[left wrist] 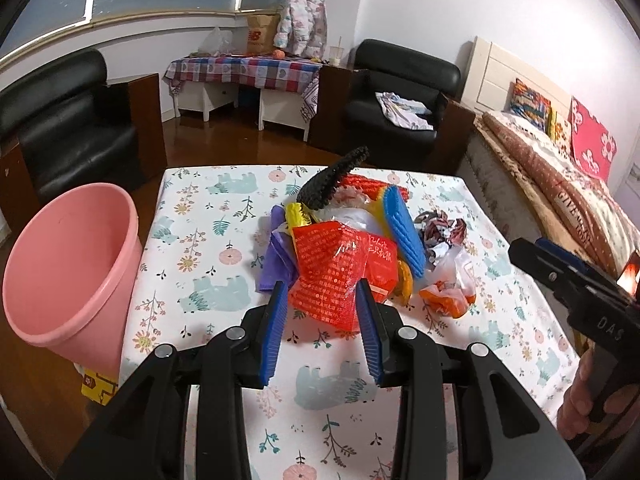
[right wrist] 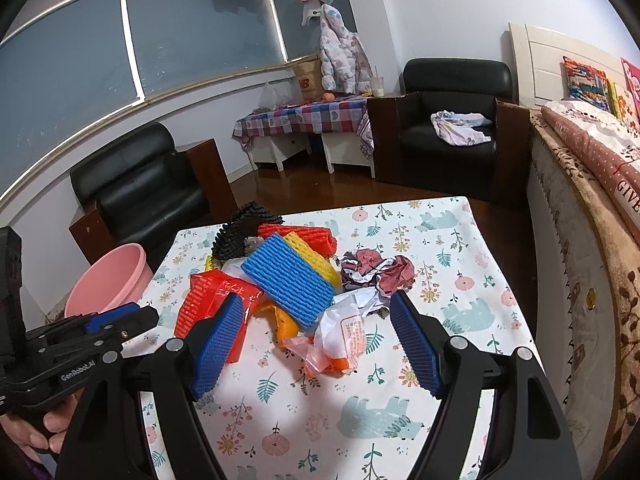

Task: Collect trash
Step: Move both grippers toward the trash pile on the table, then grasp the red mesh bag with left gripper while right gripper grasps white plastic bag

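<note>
A heap of trash lies on the floral tablecloth (left wrist: 208, 248): a red snack bag (left wrist: 332, 268), blue foam netting (left wrist: 402, 230), black netting (left wrist: 336, 178), a purple wrapper (left wrist: 276, 260), crumpled paper (left wrist: 440, 230) and a clear bag with orange scraps (left wrist: 452, 284). My left gripper (left wrist: 322, 292) is open, its blue pads on either side of the red bag's near end. My right gripper (right wrist: 316, 316) is open just before the clear bag (right wrist: 344, 336), near the blue netting (right wrist: 292, 280). A pink bucket (left wrist: 68, 264) stands left of the table.
Two black armchairs (left wrist: 400, 92) and a side table with a checked cloth (left wrist: 244, 68) stand behind the table. A bed (left wrist: 560, 184) runs along the right. The right gripper's body (left wrist: 580, 288) shows at the right edge of the left wrist view.
</note>
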